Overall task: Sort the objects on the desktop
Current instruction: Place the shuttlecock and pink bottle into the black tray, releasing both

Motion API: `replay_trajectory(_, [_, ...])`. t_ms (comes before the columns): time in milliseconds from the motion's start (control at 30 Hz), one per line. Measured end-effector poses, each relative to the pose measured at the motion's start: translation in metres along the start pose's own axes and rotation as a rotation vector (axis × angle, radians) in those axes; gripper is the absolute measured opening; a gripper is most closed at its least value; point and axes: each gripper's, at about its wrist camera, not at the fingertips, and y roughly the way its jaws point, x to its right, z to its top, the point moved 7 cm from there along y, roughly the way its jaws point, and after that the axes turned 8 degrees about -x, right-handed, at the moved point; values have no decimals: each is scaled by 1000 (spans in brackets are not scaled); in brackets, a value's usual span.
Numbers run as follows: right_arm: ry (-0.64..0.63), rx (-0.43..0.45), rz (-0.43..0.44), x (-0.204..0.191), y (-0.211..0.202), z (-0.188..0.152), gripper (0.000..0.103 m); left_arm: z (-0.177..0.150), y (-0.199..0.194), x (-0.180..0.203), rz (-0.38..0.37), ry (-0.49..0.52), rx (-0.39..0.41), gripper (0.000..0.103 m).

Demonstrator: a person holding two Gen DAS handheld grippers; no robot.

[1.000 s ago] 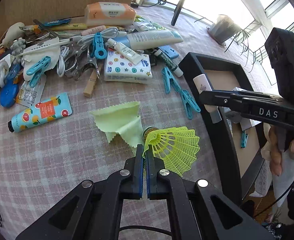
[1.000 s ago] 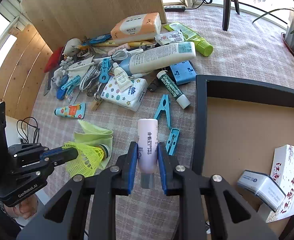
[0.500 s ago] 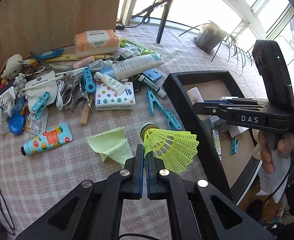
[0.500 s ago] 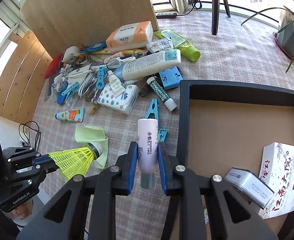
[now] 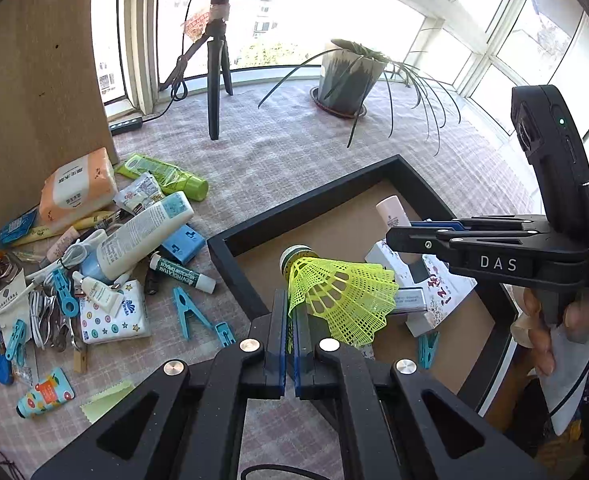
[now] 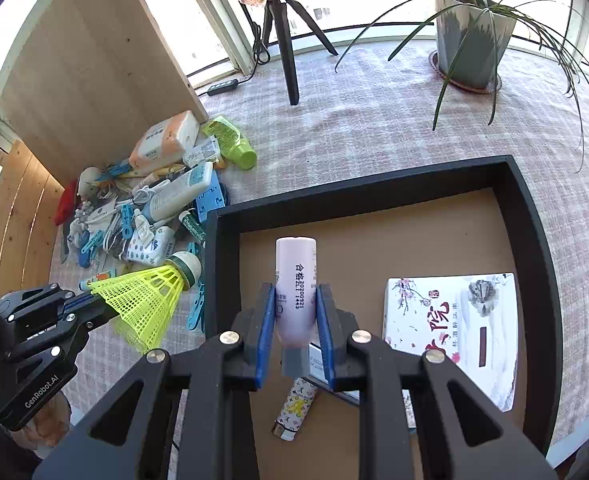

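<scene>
My left gripper [image 5: 290,312] is shut on the skirt of a yellow shuttlecock [image 5: 334,292], held in the air over the near left rim of the black tray [image 5: 230,272]. The shuttlecock also shows in the right wrist view [image 6: 146,296]. My right gripper [image 6: 294,308] is shut on a pale pink tube [image 6: 296,280], held above the tray's [image 6: 534,232] brown floor. The tube also shows in the left wrist view [image 5: 392,212]. A pile of loose objects [image 5: 106,248] lies on the checked cloth left of the tray.
In the tray lie a flowered box [image 6: 454,320], a small white box [image 5: 410,300], a patterned lighter [image 6: 294,412] and a blue clothespin [image 5: 426,348]. A tripod [image 5: 214,76], a potted plant [image 5: 350,76] and a wooden board [image 5: 34,80] stand at the back.
Both grippers have risen and moved right with their loads. The shuttlecock has gone from above the green cloth to the tray's edge; the tube is now over the tray's inside.
</scene>
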Motion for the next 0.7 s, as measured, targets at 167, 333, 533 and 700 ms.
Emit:
replay_trajectory(167, [42, 27, -27, 23, -12, 5, 21, 10, 8, 21, 9, 30, -24, 29])
replay_trajectory(333, [56, 25, -29, 27, -16, 4, 37, 6, -1, 15, 48, 24, 11, 76])
replay_trajectory(533, [14, 4, 1, 0, -10, -1, 40, -5, -11, -22, 81, -44, 8, 74])
replay_trajectory(700, [-63, -19, 33, -39, 0, -6, 46, -24, -21, -76, 145, -106, -4, 73])
